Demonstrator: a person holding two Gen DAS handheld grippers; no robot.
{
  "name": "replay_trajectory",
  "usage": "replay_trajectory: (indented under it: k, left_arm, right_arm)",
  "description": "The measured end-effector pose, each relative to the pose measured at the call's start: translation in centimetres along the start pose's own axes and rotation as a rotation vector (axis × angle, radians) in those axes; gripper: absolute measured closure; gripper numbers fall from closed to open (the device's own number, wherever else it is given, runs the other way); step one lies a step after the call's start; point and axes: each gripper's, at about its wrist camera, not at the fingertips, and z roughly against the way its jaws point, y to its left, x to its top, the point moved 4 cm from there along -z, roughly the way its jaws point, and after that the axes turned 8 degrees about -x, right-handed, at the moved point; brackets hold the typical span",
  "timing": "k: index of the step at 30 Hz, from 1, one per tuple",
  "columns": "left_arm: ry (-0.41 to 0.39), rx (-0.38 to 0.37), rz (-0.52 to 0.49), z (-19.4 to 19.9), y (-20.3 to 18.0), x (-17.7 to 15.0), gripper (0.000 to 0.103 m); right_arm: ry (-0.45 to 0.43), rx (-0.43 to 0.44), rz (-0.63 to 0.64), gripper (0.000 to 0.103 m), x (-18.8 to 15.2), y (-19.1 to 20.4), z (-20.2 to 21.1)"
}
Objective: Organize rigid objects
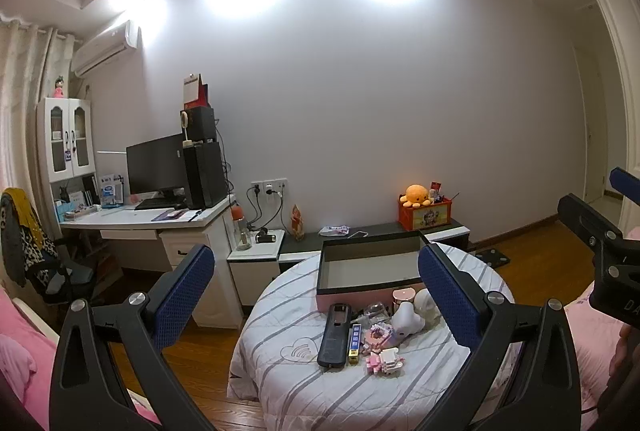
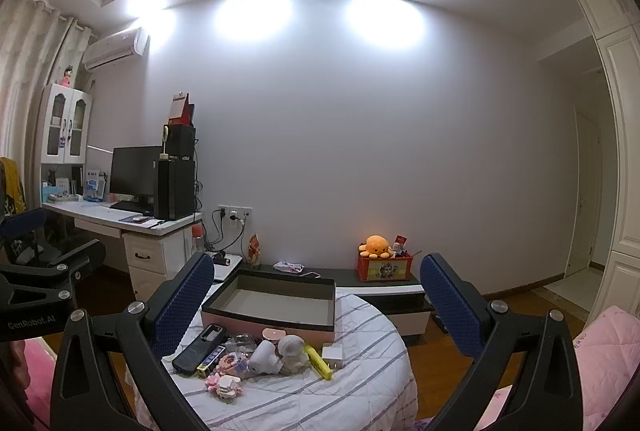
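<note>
Hovering: left gripper [image 1: 316, 295], fingers spread, holding nothing
Right gripper [image 2: 318, 305]: spread, holding nothing
Box [image 1: 370, 267]: behind clutter on round table [image 1: 288, 383]

small toys [image 2: 256, 355] and a black remote [image 1: 335, 335] lie clustered before an open, empty pink box [image 2: 272, 305].

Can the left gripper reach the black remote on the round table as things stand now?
Probably yes. The left gripper is open and empty, and the black remote lies uncovered at the near left edge of the pile, with nothing between them.
</note>
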Motion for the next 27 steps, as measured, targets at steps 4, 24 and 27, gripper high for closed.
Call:
replay_trajectory:
  k: [4, 24, 27]
  left_arm:
    - [0.002, 0.000, 0.000, -0.1, -0.1, 0.0, 0.000]
    - [0.007, -0.018, 0.017, -2.2, -0.8, -0.4, 0.000]
    - [0.023, -0.019, 0.015, -3.2, -1.1, -0.3, 0.000]
  right_arm:
    - [0.003, -0.002, -0.002, 0.000, 0.0, 0.0, 0.0]
    - [0.028, -0.006, -0.019, 0.000, -1.1, -0.8, -1.7]
    - [0.033, -0.008, -0.023, 0.000, -1.3, -1.1, -2.3]
